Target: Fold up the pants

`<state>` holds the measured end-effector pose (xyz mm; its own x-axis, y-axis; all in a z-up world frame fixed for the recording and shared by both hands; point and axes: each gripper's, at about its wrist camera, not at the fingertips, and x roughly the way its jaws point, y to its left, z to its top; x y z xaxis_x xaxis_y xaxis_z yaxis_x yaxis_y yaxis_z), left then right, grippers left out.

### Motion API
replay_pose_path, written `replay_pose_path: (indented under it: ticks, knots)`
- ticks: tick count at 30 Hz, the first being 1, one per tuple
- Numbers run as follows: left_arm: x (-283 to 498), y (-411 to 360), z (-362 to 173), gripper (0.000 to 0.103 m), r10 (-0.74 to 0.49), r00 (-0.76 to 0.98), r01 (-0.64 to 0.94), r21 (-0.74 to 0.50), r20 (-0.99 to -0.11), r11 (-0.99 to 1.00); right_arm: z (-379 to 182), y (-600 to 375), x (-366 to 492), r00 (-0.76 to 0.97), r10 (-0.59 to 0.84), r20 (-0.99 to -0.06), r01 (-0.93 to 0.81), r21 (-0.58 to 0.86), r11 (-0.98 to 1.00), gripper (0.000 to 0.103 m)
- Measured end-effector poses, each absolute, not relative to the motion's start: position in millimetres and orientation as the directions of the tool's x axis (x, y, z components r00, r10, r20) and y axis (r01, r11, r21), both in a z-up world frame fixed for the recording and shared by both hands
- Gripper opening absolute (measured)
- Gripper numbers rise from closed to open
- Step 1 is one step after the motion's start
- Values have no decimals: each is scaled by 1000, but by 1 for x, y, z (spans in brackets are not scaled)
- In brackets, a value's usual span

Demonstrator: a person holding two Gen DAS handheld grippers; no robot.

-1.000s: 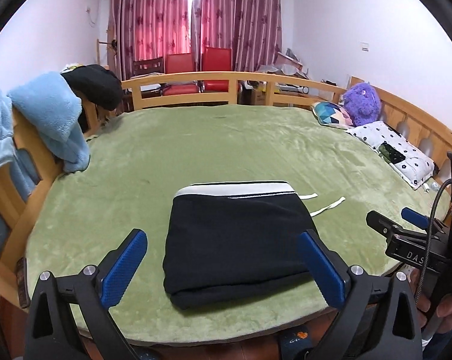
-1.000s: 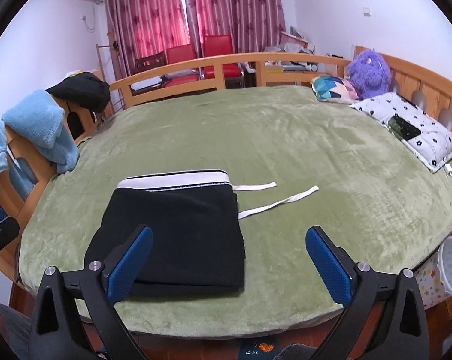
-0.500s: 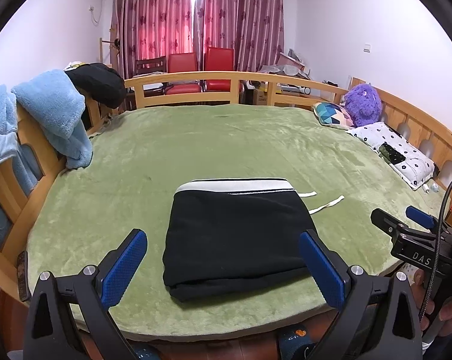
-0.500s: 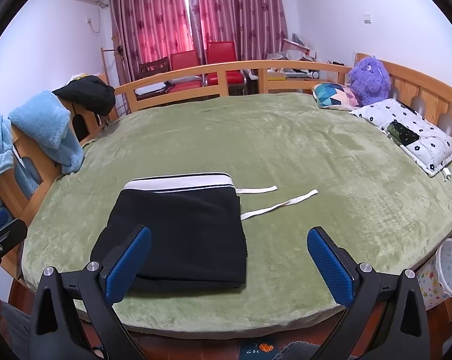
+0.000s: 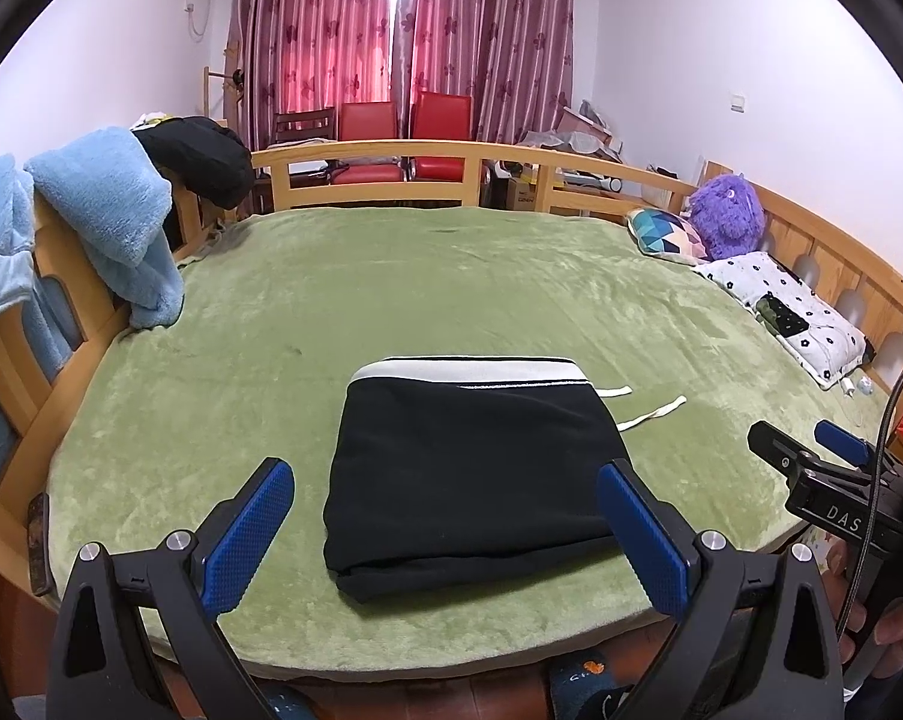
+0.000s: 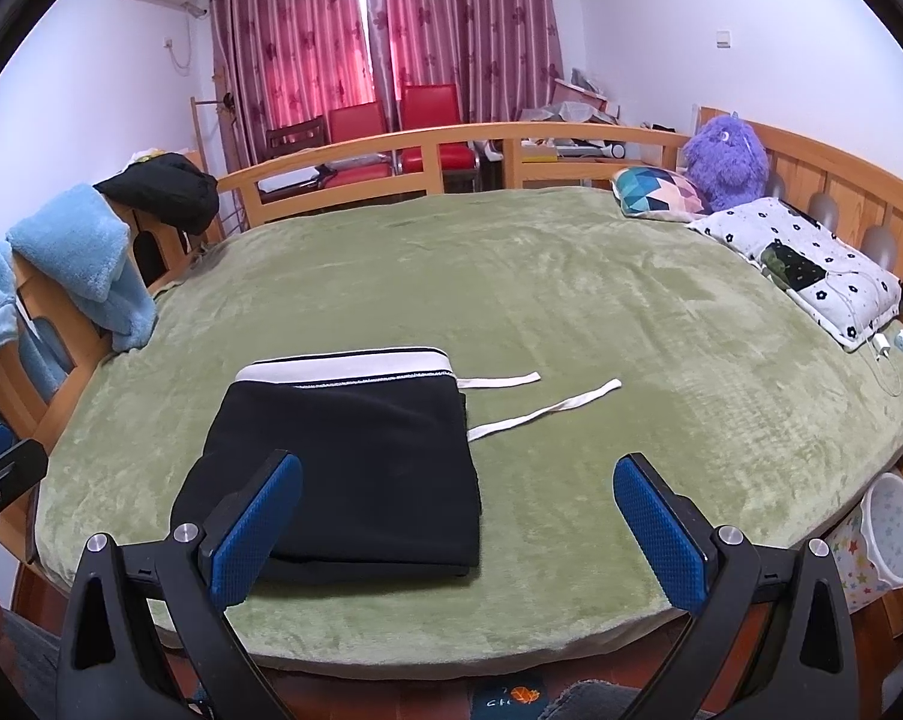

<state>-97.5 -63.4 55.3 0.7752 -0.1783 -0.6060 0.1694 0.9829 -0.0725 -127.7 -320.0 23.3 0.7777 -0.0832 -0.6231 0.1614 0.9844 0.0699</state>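
**Both grippers spread above the folded pants**

My left gripper (image 5: 445, 528) is spread wide and holds nothing; its blue pads (image 5: 250, 534) frame the near end of the pants (image 5: 469, 468) from above the bed's near edge. My right gripper (image 6: 457, 531) is likewise spread and empty, with its left pad over the near right part of the pants (image 6: 355, 468). The right gripper also shows at the right edge of the left view, with a hand (image 5: 883, 630) on its handle.

The pants lie folded into a black rectangle on the green blanket (image 5: 391, 288), near the front edge, white waistband (image 6: 343, 366) on the far side. Two white drawstrings (image 6: 547, 411) trail right across the blanket. Beyond: pillow (image 6: 811, 258), purple plush (image 6: 727, 159), blue towel (image 5: 103, 222) over the rail.
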Motion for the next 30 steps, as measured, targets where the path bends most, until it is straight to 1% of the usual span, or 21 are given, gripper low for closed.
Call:
replay_pose_path:
  ticks: [30]
  knots:
    - [-102,-65,59,102,-181,777,160,-89,-603,983,25,-320,-123,775,-104,-623,178,58,982,102]
